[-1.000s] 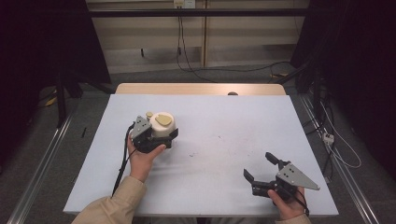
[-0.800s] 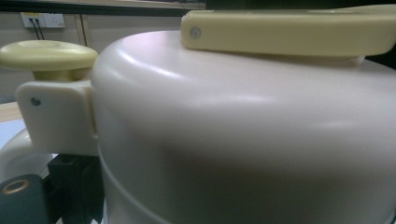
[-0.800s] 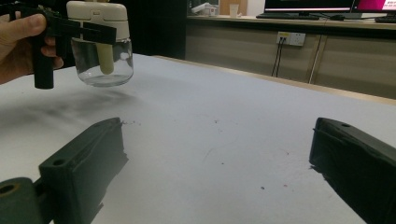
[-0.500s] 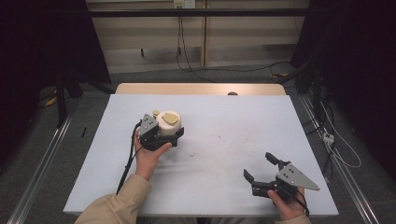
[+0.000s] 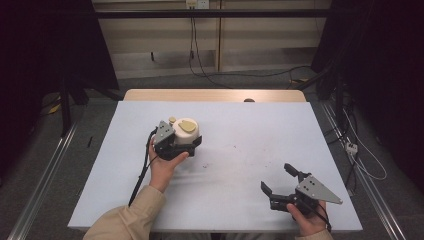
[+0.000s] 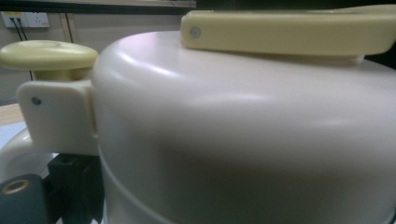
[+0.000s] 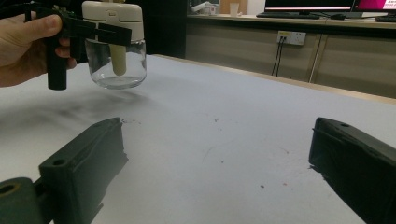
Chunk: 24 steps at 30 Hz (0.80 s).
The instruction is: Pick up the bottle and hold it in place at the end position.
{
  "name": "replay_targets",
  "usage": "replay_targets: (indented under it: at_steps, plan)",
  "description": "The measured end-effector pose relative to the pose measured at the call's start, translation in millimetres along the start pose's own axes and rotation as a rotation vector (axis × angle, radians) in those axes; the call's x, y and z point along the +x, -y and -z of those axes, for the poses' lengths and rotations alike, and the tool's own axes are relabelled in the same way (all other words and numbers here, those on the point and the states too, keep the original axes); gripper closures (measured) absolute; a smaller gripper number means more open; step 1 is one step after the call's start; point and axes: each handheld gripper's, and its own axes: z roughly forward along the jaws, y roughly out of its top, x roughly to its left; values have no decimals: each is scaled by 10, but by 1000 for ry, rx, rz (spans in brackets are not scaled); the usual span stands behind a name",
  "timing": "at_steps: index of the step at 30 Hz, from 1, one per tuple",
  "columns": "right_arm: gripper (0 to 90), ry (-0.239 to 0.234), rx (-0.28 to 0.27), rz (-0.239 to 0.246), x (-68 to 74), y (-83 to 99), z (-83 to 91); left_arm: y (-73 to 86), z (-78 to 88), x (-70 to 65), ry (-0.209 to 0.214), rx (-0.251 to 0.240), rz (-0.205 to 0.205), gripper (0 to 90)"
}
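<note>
Right gripper (image 5: 281,182) sitting at lower right of the high view, held by a hand (image 5: 306,223) at the bottom edge, jaws spread wide and holding nothing, pointing up-left over the table (image 5: 240,150). In the right gripper view its two black jaws are rising at lower left and lower right, well apart, bare table between them with a few small dark specks.

Farther up, left of centre in the high view, the left hand (image 5: 164,167) is gripping the left gripper (image 5: 187,142), sleeve (image 5: 125,220) coming in from the bottom edge, cable trailing down beside the wrist. Left gripper is pinching the jar (image 5: 186,131), jaws clamping on the cream lid.

Right gripper view is showing the same at upper left: left gripper (image 7: 105,30) closing on the jar (image 7: 116,60) just under its lid (image 7: 112,11), glass body hanging below, a pale tube inside. The jar is looking lifted off the table, shadow lying under it. Hand (image 7: 25,44) at the left edge.

Left gripper view is showing the lid (image 6: 243,130) very close up, a yellowish lever (image 6: 289,30) lying across the top and a round knob (image 6: 49,53) at upper left.

Far back: wall, hanging cables, dark floor around the table.
</note>
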Motion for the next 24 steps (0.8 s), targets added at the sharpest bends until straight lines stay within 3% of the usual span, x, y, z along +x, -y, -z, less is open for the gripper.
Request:
replay_targets:
  at_steps: [24]
  plan:
    - [37,2,1,-11,-7,9,12,-53,-170,-72,23,-1,-4,63]
